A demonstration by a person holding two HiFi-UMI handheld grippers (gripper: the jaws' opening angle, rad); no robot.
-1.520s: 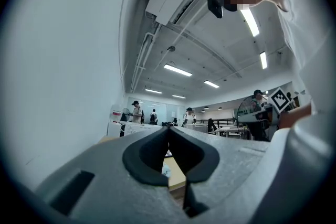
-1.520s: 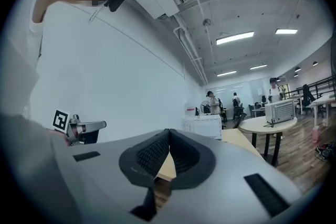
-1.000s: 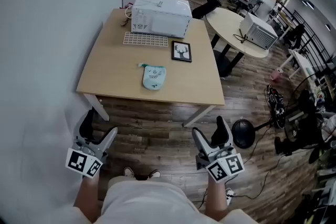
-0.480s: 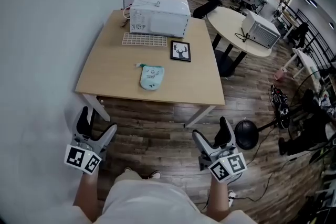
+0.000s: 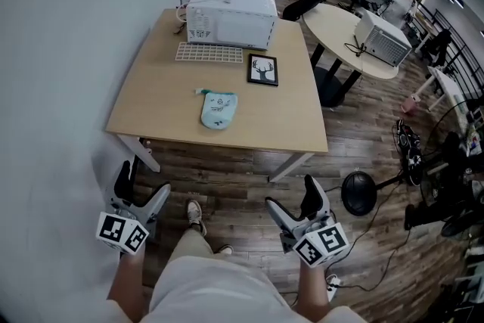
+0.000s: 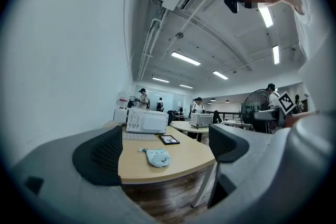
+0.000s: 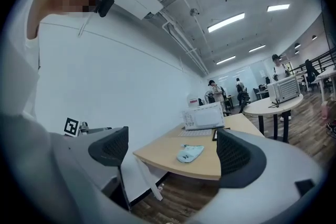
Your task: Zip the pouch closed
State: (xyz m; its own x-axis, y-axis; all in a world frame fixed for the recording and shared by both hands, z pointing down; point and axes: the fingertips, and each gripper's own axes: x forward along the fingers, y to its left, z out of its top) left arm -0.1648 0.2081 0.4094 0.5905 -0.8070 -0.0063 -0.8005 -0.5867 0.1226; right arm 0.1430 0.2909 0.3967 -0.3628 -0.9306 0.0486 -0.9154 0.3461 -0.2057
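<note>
A light blue pouch (image 5: 218, 109) lies flat near the front middle of the wooden table (image 5: 159, 106). It also shows in the left gripper view (image 6: 157, 157) and the right gripper view (image 7: 190, 153), small and far off. Both grippers are held low in front of the person's body, well short of the table and over the floor. My left gripper (image 5: 142, 189) (image 6: 165, 148) is open and empty. My right gripper (image 5: 293, 200) (image 7: 173, 152) is open and empty too. Both point level toward the table.
On the table's far side stand a white appliance (image 5: 231, 17), a white grid tray (image 5: 209, 53) and a framed deer picture (image 5: 262, 70). A round table (image 5: 344, 34) stands to the right and a floor fan (image 5: 359, 193) near the right gripper. A white wall runs along the left.
Both grippers have sunk a little and their jaws stand slightly wider. One shoe has stepped forward toward the table. The pouch has not moved.
</note>
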